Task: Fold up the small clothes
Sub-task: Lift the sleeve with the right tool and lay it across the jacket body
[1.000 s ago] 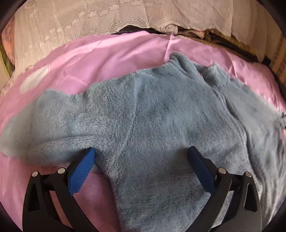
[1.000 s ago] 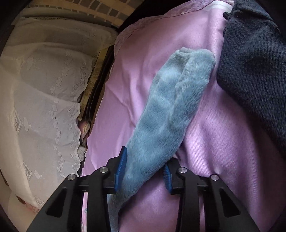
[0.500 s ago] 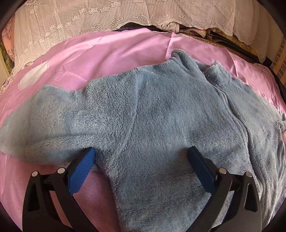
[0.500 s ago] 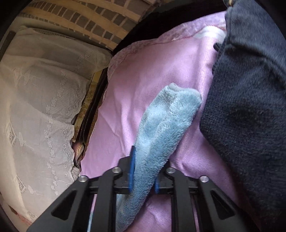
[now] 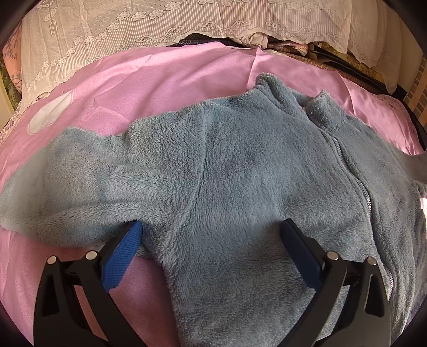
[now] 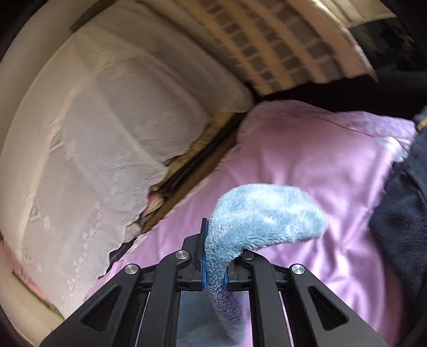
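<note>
A small grey-blue fleece jacket [image 5: 240,173] with a front zipper lies spread on a pink sheet [image 5: 160,72]. My left gripper [image 5: 210,235] is open, its blue pads resting on the jacket's body near the left armpit. In the right wrist view my right gripper [image 6: 214,256] is shut on the jacket's sleeve [image 6: 264,213], whose cuff end is lifted and droops over to the right above the pink sheet [image 6: 307,149].
A white lace cover [image 5: 160,24] lies along the far side and also shows in the right wrist view [image 6: 93,160]. A dark navy garment [image 6: 405,213] lies at the right. A tiled wall [image 6: 267,40] stands behind.
My right gripper closed on the sleeve and lifted it off the sheet, so the cuff now hangs over. The left gripper stayed open on the jacket, drawing slightly closer.
</note>
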